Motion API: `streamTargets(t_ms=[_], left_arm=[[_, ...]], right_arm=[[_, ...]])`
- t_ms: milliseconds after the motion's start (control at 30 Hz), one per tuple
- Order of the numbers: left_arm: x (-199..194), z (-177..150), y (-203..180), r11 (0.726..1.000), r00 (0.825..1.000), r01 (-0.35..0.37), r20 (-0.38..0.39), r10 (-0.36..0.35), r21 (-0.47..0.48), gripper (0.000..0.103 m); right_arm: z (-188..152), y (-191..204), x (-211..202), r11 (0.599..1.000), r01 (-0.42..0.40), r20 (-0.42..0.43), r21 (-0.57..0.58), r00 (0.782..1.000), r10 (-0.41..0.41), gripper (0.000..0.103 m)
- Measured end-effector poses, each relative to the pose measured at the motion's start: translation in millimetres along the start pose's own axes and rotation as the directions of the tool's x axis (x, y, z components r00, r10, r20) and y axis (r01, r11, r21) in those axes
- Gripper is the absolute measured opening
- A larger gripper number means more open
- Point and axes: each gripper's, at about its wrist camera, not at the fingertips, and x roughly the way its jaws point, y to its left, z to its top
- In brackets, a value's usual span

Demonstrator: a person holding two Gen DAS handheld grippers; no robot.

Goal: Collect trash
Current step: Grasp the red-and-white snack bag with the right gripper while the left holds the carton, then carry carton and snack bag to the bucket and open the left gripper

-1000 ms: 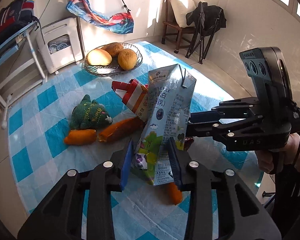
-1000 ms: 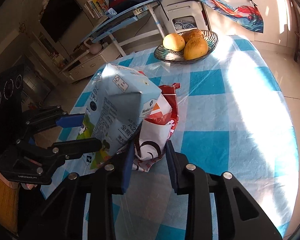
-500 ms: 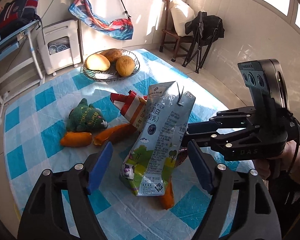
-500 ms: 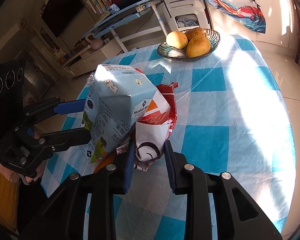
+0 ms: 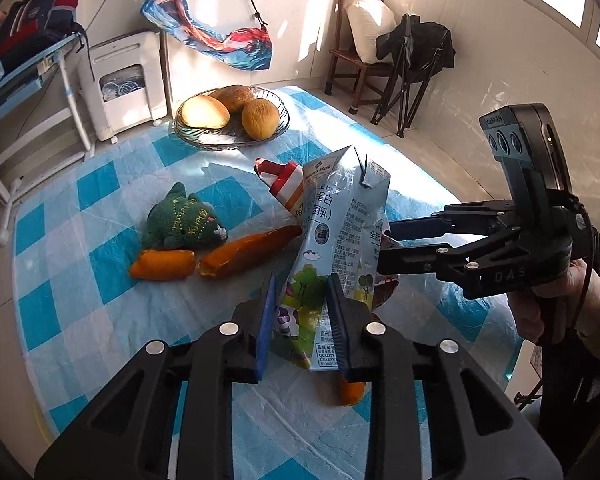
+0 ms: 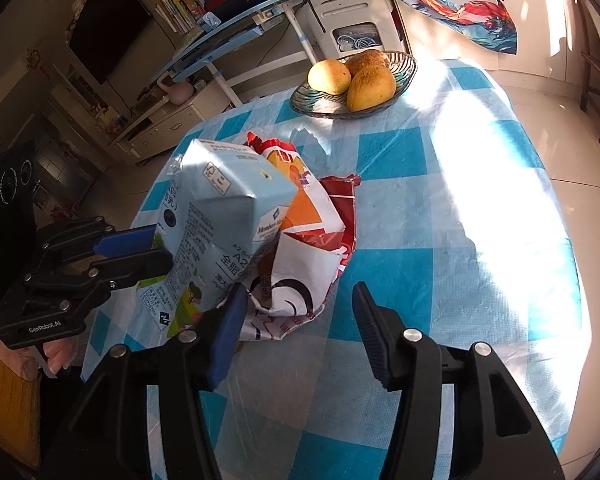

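Observation:
A light-blue milk carton (image 5: 336, 236) stands tilted on the checked table; it also shows in the right wrist view (image 6: 220, 216). My left gripper (image 5: 300, 312) is shut on the carton's lower part. A red, white and orange snack bag (image 6: 300, 256) lies against the carton, its end showing behind it in the left wrist view (image 5: 284, 184). My right gripper (image 6: 300, 320) is open, its fingers on either side of the bag's near end. Two orange peel pieces (image 5: 244, 252) (image 5: 162, 268) lie left of the carton, another (image 5: 352, 390) by its base.
A green plush toy (image 5: 180, 224) lies by the peels. A glass bowl of fruit (image 5: 232, 116) (image 6: 356, 76) sits at the table's far side. A chair with a pillow and a folded black stool (image 5: 412, 64) stand beyond the table. Shelves and a white appliance (image 5: 120, 84) stand at the left.
My left gripper opened half a second ago and has now shut on the carton again. My right gripper has opened and let go of the snack bag.

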Motion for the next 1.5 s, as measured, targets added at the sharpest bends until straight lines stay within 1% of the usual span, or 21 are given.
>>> streamTargets(t_ms=[33, 100, 133, 167, 200, 233, 300, 367, 433, 500, 533, 667, 767, 867, 967, 1100, 1233, 1333, 1467, 1500], left_arm=[[1, 0, 1, 1.000, 1.000, 0.004, -0.002, -0.004, -0.012, 0.025], [5, 0, 1, 0.999, 1.000, 0.013, -0.012, -0.013, -0.030, 0.031], [9, 0, 0, 0.999, 1.000, 0.016, -0.015, -0.017, -0.037, 0.036], [11, 0, 0, 0.999, 1.000, 0.019, -0.014, -0.020, -0.046, 0.045], [14, 1, -1, 0.998, 1.000, 0.023, -0.011, -0.023, -0.053, 0.049], [16, 1, -3, 0.998, 1.000, 0.025, -0.009, -0.025, -0.055, 0.054], [23, 3, -8, 0.998, 1.000, 0.029, -0.009, -0.029, -0.051, 0.058], [29, 4, -15, 0.999, 1.000, 0.025, -0.007, -0.025, -0.039, 0.066], [33, 5, -24, 1.000, 1.000, -0.005, -0.004, 0.005, -0.007, 0.066], [34, 6, -26, 1.000, 1.000, 0.009, -0.019, -0.009, 0.011, 0.053], [32, 6, -28, 1.000, 1.000, 0.004, -0.018, -0.003, 0.025, 0.045], [14, 6, -20, 1.000, 1.000, -0.010, 0.024, 0.010, 0.012, 0.044], [-5, 4, -5, 0.999, 0.998, -0.019, 0.063, 0.021, -0.032, 0.044], [-20, -1, 12, 0.994, 0.993, -0.067, 0.092, 0.074, -0.082, 0.044], [-27, -5, 26, 0.984, 0.986, -0.120, 0.096, 0.133, -0.129, 0.044], [-32, -9, 32, 0.973, 0.976, -0.181, 0.098, 0.196, -0.145, 0.045], [-41, -13, 35, 0.965, 0.967, -0.213, 0.110, 0.231, -0.151, 0.045], [-50, -17, 38, 0.955, 0.957, -0.242, 0.119, 0.264, -0.170, 0.045], [-63, -24, 46, 0.935, 0.939, -0.289, 0.127, 0.318, -0.203, 0.045], [-67, -27, 49, 0.927, 0.931, -0.310, 0.131, 0.341, -0.212, 0.045]], right_arm=[[0, -4, 1, 0.999, -0.020, 0.000, 0.028, 1.000, 0.020, 0.055], [-1, -7, 3, 0.998, -0.037, 0.011, 0.057, 0.999, 0.037, 0.055], [-1, -7, 3, 0.998, -0.036, 0.015, 0.058, 0.999, 0.035, 0.055], [-1, -6, 3, 0.998, -0.035, 0.018, 0.057, 0.999, 0.034, 0.055], [-1, -6, 3, 0.998, -0.035, 0.022, 0.057, 0.999, 0.034, 0.055], [-2, -6, 3, 0.997, -0.043, 0.022, 0.057, 0.999, 0.042, 0.051], [-2, -3, 3, 0.997, -0.059, 0.020, 0.050, 0.998, 0.058, 0.043], [-2, 2, 2, 0.999, -0.043, 0.024, 0.022, 0.999, 0.043, 0.042], [-1, 2, 1, 0.999, -0.035, 0.027, 0.017, 0.999, 0.035, 0.035], [0, -1, 0, 0.999, -0.040, 0.032, 0.026, 0.999, 0.040, 0.031], [0, -2, -1, 0.999, -0.036, 0.036, 0.025, 0.999, 0.035, 0.030], [2, -2, -9, 1.000, -0.018, 0.067, 0.023, 0.998, 0.017, 0.028], [3, 0, -13, 1.000, 0.002, 0.084, 0.008, 0.996, -0.003, 0.028], [1, 2, -11, 1.000, 0.002, 0.084, 0.008, 0.996, -0.003, 0.028], [0, 5, -11, 1.000, -0.006, 0.089, 0.003, 0.996, 0.006, 0.028], [0, 20, -9, 1.000, -0.011, 0.106, -0.028, 0.994, 0.014, 0.028], [-3, 39, -11, 0.997, -0.009, 0.130, -0.081, 0.991, 0.019, 0.028], [-6, 51, -12, 0.993, -0.022, 0.149, -0.117, 0.988, 0.039, 0.028], [-11, 71, -12, 0.986, -0.032, 0.163, -0.166, 0.985, 0.059, 0.028], [-13, 77, -11, 0.983, -0.031, 0.166, -0.181, 0.984, 0.061, 0.028]])
